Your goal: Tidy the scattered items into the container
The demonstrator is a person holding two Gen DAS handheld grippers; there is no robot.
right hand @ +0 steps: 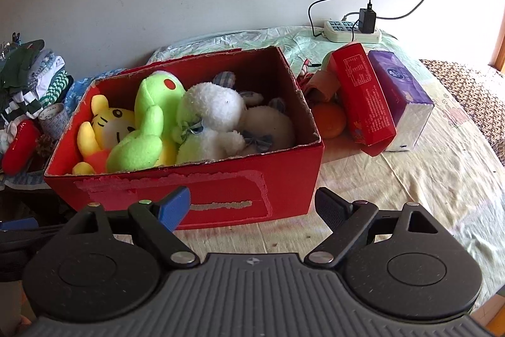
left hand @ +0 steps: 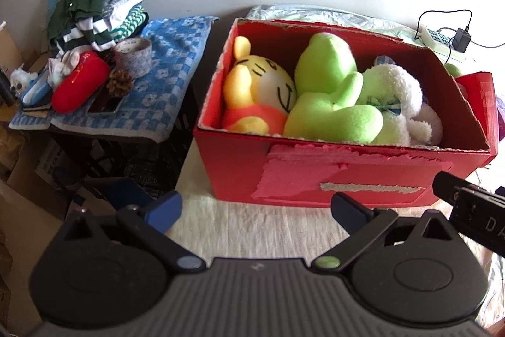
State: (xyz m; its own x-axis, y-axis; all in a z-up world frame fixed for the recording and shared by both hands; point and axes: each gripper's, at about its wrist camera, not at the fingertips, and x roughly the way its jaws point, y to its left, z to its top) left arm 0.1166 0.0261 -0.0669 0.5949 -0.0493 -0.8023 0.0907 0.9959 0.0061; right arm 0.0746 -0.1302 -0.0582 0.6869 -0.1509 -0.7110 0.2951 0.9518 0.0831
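- Tool state: the left gripper (left hand: 255, 206) and the right gripper (right hand: 252, 204) both have their jaws spread wide with nothing between them; each sits low over the cloth-covered table (right hand: 426, 179), just in front of the red box (left hand: 347, 176)
- Task items: the yellow tiger plush (left hand: 262, 90), the green frog plush (left hand: 331, 84) and the white-and-green plush (right hand: 211, 112) lie packed together inside the red box, filling most of its floor
- Risk, overfilling: judged from the tight packing, any further item is likely to sit on top of the plush and may roll over the rim; the cause would be release without pressing the load down
- Risk, box shift: the box is light cardboard with a torn rim; a finger catching the front wall on approach could push it along the table
- Risk, wrong pick: to the right of the box lie a red carton (right hand: 363, 103), a purple tissue pack (right hand: 401, 97) and an orange (right hand: 329, 119); whether these count as scattered items cannot be told
- Risk, cable snag: a power strip (right hand: 352, 30) with a plugged adapter sits behind those objects; a reach past them could hook the cord
- Risk, collision: the grippers are near each other, so simultaneous reaches may clash
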